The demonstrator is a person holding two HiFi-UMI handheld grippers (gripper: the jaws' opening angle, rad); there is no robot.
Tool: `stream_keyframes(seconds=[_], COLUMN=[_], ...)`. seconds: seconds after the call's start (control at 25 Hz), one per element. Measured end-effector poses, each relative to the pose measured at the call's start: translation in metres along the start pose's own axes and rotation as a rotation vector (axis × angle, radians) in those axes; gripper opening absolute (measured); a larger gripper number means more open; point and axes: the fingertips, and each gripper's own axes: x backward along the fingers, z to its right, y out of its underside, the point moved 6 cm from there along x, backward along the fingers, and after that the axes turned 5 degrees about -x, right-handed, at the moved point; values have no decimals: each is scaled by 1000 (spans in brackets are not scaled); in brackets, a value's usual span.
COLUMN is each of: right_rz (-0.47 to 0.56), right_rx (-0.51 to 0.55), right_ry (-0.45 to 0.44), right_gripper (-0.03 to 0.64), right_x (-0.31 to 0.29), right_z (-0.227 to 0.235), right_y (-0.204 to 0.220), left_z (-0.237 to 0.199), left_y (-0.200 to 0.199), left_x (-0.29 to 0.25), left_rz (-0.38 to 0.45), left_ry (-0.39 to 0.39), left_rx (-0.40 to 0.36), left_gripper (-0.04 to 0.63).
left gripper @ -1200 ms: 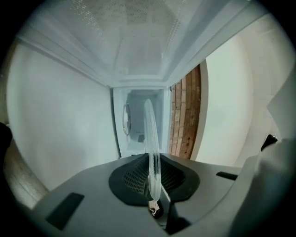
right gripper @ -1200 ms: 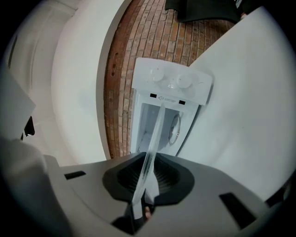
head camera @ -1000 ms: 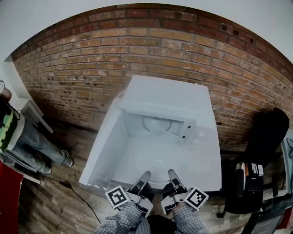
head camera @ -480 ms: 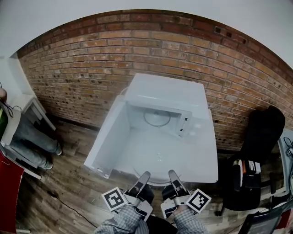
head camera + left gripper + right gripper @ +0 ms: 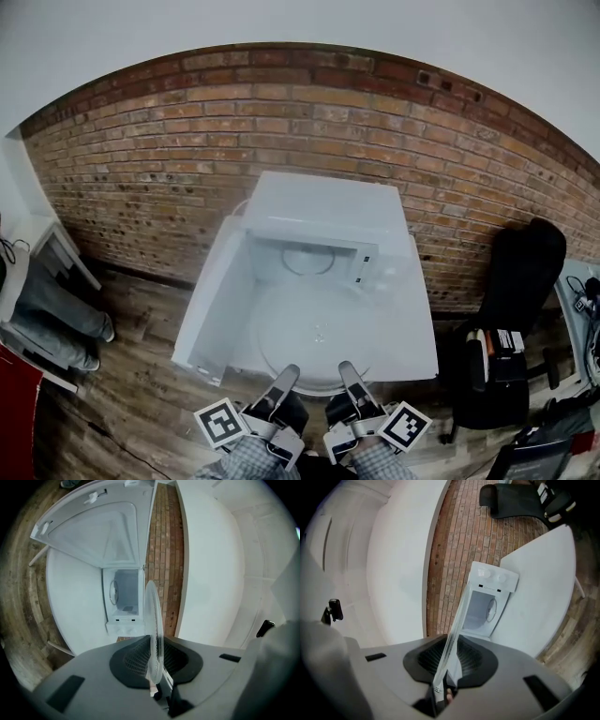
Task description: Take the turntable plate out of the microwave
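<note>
Grips the glass turntable plate [image 5: 314,333] at its near rim with both tools: left hand-held gripper [image 5: 288,374] clamped tight on the edge, right hand-held gripper [image 5: 344,369] likewise pinched on it, glass seen edge-on between the dark ribbed pads in each gripper view. Holds the plate roughly level in front of the white microwave [image 5: 328,211], outside the cavity and above the tabletop [image 5: 412,337], resting on nothing as far as can be told. Shows the door [image 5: 208,298] swung wide to the microwave's left, and only the roller ring [image 5: 307,260] inside on the cavity floor. Counts, by judgement, as the main step nearly done: plate clear of the microwave, with setting it down somewhere near the microwave yet to do. Finds no readable brand or lettering: two knobs [image 5: 492,576] on the microwave's control panel with marks too small to read, square black-and-white markers on the gripper cubes, no words
</note>
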Motion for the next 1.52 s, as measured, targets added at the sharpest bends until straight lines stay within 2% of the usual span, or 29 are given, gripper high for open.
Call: stream_keyframes(seconds=[0.4,1.52], right_rz=[101,97], right_rx=[30,35], right_ry=[0,-1], right_gripper=[61,61], right_x=[-7,-6], right_z=[-12,-9], right_y=[-5,7], left_z=[7,3], left_y=[-12,-16], left_x=[-18,-6], left_rz=[-61,-52], left_ry=[46,50], left_rx=[1,12], left_gripper=[44,48])
